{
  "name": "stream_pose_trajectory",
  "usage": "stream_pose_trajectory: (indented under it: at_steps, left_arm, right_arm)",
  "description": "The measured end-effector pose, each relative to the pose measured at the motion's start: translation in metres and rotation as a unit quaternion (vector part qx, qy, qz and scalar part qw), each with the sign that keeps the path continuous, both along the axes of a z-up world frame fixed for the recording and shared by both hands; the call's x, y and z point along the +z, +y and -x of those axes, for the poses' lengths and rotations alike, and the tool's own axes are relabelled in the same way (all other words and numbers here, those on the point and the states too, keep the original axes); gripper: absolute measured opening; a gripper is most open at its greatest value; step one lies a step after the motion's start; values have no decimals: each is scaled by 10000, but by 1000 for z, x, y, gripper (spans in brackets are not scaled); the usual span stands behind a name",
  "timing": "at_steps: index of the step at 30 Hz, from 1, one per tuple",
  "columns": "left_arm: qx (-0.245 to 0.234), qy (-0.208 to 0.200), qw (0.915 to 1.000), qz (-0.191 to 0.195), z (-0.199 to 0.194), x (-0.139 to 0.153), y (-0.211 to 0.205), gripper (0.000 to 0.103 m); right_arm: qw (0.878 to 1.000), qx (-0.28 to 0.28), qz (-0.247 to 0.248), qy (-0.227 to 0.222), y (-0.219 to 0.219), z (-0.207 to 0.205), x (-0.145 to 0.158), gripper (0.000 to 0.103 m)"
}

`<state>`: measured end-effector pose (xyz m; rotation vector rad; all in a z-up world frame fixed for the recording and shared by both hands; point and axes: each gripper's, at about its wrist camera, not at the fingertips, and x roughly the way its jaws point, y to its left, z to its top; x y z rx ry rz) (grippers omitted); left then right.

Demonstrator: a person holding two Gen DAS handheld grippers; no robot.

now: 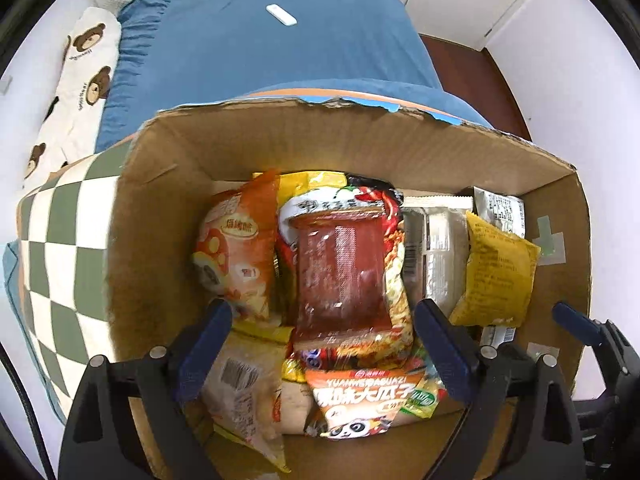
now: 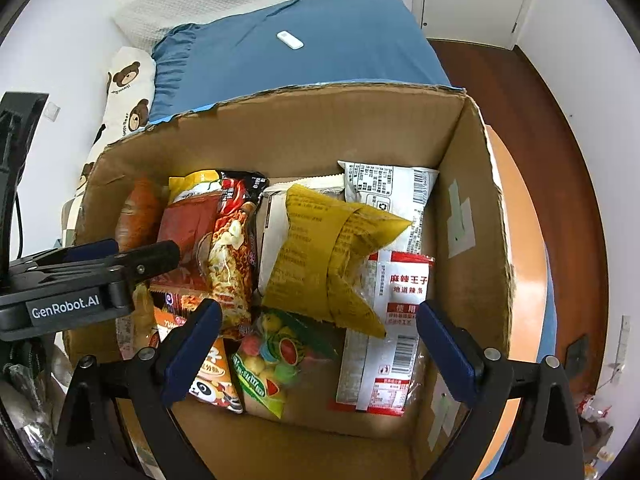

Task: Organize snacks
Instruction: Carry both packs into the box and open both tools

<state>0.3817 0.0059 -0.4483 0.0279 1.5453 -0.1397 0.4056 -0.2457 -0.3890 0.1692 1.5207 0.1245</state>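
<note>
Cardboard box (image 1: pixel 160 184), open-topped, holding mixed snack packets. Left gripper (image 1: pixel 324 340): fingers spread wide, nothing held; red jar-shaped packet (image 1: pixel 340 264) lies just ahead between them. Right gripper (image 2: pixel 320 344): wide, unladen, above yellow packet (image 2: pixel 320 248) and candy bag (image 2: pixel 276 356).

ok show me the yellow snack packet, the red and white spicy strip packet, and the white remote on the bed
yellow snack packet (image 2: pixel 320 256), right wrist view, on its creased middle
red and white packet (image 2: pixel 396 320), right wrist view, on its white centre
white remote (image 2: pixel 290 39), right wrist view, on its middle
</note>
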Motion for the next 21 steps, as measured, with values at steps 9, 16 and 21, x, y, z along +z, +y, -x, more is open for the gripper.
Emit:
stream_pose_trajectory:
  at_steps: [9, 16, 21]
  left_arm:
    - [51, -562, 9984, -108, 39, 32, 10, 93]
    - [86, -1166, 9931, -131, 73, 67, 14, 93]
    - [91, -1585, 9873, -70, 107, 97, 14, 93]
  right_arm:
    - [9997, -65, 30, -215, -6, 23, 20, 100]
    - [9982, 68, 106, -583, -1, 48, 48, 100]
    - [9950, 152, 141, -976, 5, 73, 80, 100]
